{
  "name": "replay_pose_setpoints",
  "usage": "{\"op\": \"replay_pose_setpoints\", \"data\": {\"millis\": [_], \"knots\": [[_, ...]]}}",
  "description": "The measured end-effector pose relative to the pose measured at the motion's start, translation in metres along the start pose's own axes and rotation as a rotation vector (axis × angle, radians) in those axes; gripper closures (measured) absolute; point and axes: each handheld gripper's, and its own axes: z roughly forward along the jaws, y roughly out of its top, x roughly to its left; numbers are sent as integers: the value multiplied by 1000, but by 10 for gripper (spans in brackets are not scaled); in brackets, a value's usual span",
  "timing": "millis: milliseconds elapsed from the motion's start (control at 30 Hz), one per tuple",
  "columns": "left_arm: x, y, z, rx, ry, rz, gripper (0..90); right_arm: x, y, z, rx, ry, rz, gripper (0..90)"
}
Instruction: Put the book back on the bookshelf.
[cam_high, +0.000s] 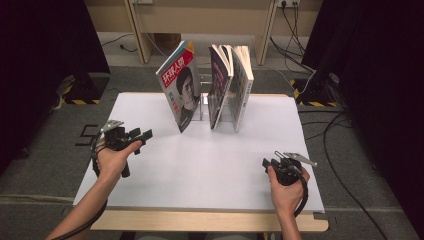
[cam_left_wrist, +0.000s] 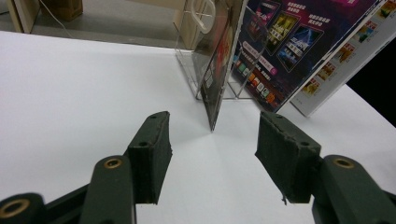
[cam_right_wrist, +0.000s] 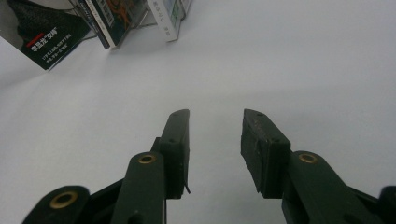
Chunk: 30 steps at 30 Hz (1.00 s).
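- The clear stand (cam_high: 202, 102) sits at the far middle of the white counter (cam_high: 200, 165).
- A portrait-cover magazine (cam_high: 179, 92) leans against the stand's left side, tilted.
- Two more magazines (cam_high: 231, 85) stand in the stand, to its right.
- The left tool (cam_high: 141, 136), jaws spread and empty, is near the stand's front left, pointing at the portrait-cover magazine.
- The right tool (cam_high: 265, 163), jaws apart with nothing between them, is well apart from the stand, front right.

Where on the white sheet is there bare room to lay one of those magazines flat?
The broad middle and front of the white sheet are bare, between the left gripper and right gripper. The far edge is crowded: the portrait magazine and two more magazines lean in the clear rack.
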Motion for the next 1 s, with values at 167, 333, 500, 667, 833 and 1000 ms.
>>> {"op": "replay_pose_setpoints", "data": {"millis": [167,333,500,667,833,1000], "knots": [[4,-5,-5,5,3,-5,436,0,0,0,-1,1,0,627],[7,-9,-9,7,4,-11,436,1,0,0,-1,0,2,626],[9,-13,-13,6,6,-9,436,1,0,-1,1,0,2,626],[10,-15,-16,4,7,-10,436,0,0,-1,-4,1,-4,627],[14,-20,-20,10,13,-12,436,0,0,-1,-3,0,0,626],[18,-25,-24,16,17,-26,435,1,0,-1,0,1,-1,626]]}}
